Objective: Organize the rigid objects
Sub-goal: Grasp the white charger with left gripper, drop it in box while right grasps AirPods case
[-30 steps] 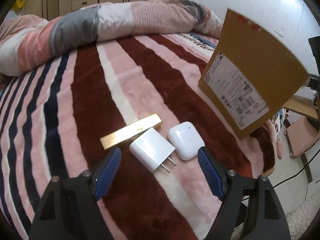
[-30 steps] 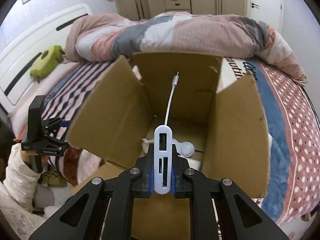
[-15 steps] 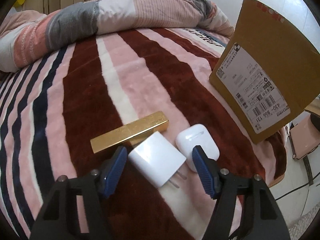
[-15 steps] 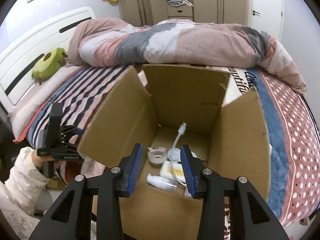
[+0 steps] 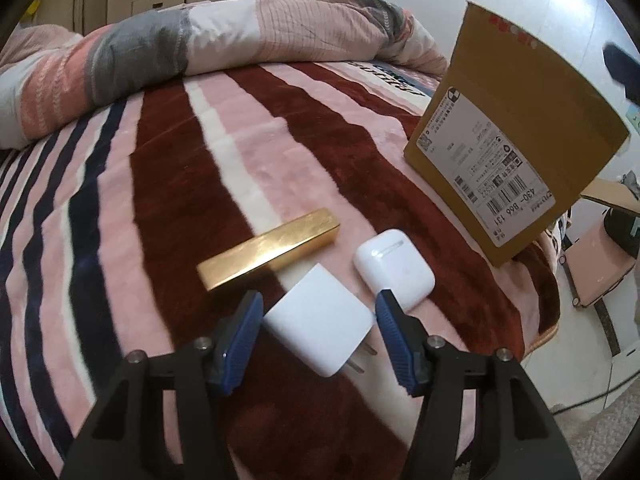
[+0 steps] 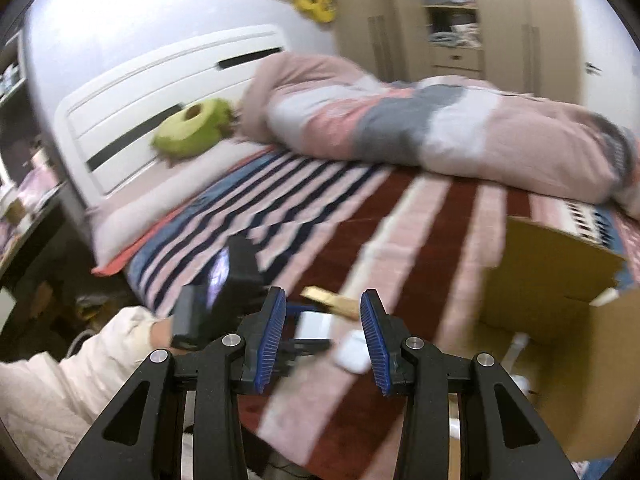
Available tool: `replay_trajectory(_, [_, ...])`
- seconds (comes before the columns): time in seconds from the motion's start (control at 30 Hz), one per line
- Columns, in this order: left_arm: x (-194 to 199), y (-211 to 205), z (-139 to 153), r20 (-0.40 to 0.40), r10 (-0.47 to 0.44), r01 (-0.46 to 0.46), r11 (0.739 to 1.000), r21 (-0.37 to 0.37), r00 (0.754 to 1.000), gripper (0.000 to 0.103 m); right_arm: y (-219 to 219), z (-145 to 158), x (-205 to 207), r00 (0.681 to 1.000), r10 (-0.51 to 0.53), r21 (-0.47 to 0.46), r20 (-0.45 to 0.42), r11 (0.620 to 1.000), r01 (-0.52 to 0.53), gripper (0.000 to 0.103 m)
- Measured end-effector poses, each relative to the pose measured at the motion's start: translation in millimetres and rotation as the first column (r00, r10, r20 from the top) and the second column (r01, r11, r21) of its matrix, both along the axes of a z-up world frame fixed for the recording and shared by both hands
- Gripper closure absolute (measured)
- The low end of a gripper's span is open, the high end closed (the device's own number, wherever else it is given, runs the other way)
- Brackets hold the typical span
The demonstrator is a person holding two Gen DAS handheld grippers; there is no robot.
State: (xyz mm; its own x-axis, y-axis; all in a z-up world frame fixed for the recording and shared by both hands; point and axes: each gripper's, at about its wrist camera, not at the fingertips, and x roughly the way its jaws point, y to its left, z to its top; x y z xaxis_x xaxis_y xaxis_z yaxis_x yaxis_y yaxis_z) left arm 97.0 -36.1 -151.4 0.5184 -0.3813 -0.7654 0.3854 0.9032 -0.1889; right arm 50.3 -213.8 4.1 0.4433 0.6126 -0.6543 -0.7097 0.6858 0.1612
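The left tool hangs low over the bed with its jaws spread, one blue pad on either side of the white charger, whose prongs point back toward the camera. Neither pad looks to be touching it yet. Just beside the charger lie a gold bar and a white earbud case, with the cardboard box standing near the bed's edge to the right.

The right tool is spread too and carries nothing (its view is blurred, though the same cluster of items shows beyond its pads, with the box open at the right).

The step in hand appears to be the pick-up of the charger. The next move likely calls for closing the left jaws squarely on its flat sides, since the gold bar sits very close to the left pad and could be nudged, then lifting it across to the box.
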Motion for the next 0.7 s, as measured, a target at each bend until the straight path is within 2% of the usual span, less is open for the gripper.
replay_trajectory(0.17, [-13.3, 24.0, 1.5, 0.003, 0.028, -0.028, 1.0, 0.009, 1.0, 0.047, 43.3, -38.1, -9.2, 0.996, 0.079, -0.063, -0.048, 0.995, -0.082, 0.068])
replay_trajectory(0.3, [-17.5, 33.5, -4.3, -0.005, 0.027, -0.027, 1.0, -0.006, 1.0, 0.047, 54.3, -78.4, -5.8, 0.989, 0.073, -0.088, -0.131, 0.993, -0.085, 0.068])
replay_trajectory(0.4, [-17.5, 29.7, -10.3, -0.006, 0.027, -0.027, 1.0, 0.016, 1.0, 0.046, 56.6, -111.8, -3.7, 0.991, 0.003, -0.151, -0.134, 0.988, -0.023, 0.068])
replay_trajectory(0.5, [-18.2, 25.7, -13.6, 0.01, 0.026, -0.027, 0.999, 0.036, 1.0, 0.046, 50.2, -135.8, 3.0, 0.99, -0.122, -0.218, -0.066, 0.97, 0.105, 0.067])
replay_trajectory(0.57, [-18.0, 27.2, -14.2, 0.012, 0.033, -0.034, 0.999, 0.037, 0.999, 0.047, 45.6, -146.8, 7.8, 0.984, -0.173, -0.227, -0.052, 0.961, 0.157, 0.06])
replay_trajectory(0.7, [-19.2, 27.6, -9.9, 0.016, 0.041, -0.041, 0.999, 0.035, 0.999, 0.048, 34.0, -163.3, 18.8, 0.968, -0.247, -0.22, -0.033, 0.947, 0.234, 0.059])
